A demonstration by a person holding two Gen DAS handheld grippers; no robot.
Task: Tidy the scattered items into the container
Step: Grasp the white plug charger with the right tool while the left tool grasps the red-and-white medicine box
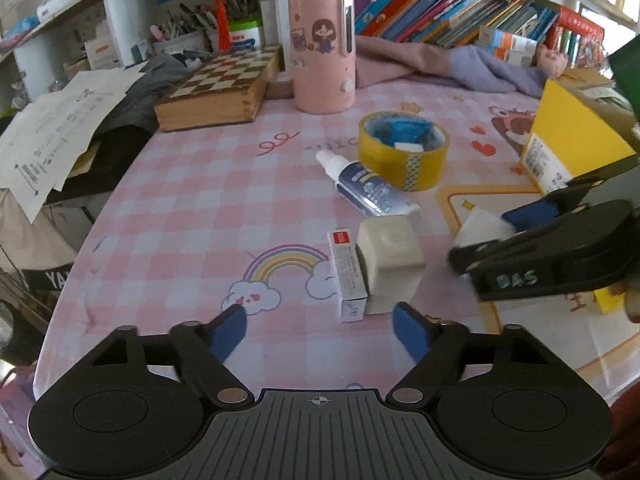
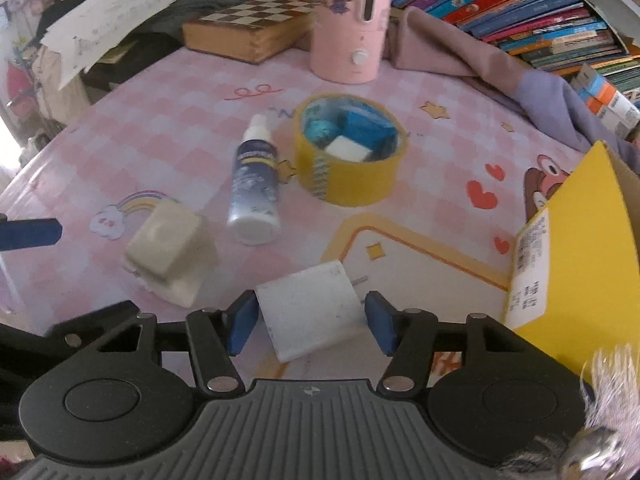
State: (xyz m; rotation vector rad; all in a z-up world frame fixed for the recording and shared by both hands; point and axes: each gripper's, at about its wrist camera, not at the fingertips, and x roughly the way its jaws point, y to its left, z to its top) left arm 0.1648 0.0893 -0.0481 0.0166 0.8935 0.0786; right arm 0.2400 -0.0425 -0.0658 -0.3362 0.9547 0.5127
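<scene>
Beside the charger (image 2: 316,316), yellow box (image 2: 576,264)

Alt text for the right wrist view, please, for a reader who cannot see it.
The right tool straddles a white charger block on a pink checked tablecloth, its blue pads not clearly pressing it. Beyond lie a cream box, a spray bottle on its side and a yellow tape roll; a yellow box stands at right.

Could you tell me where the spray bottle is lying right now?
In both wrist views the spray bottle lies on its side mid-table, just left of the yellow tape roll, with the cream block nearer the camera.
</scene>
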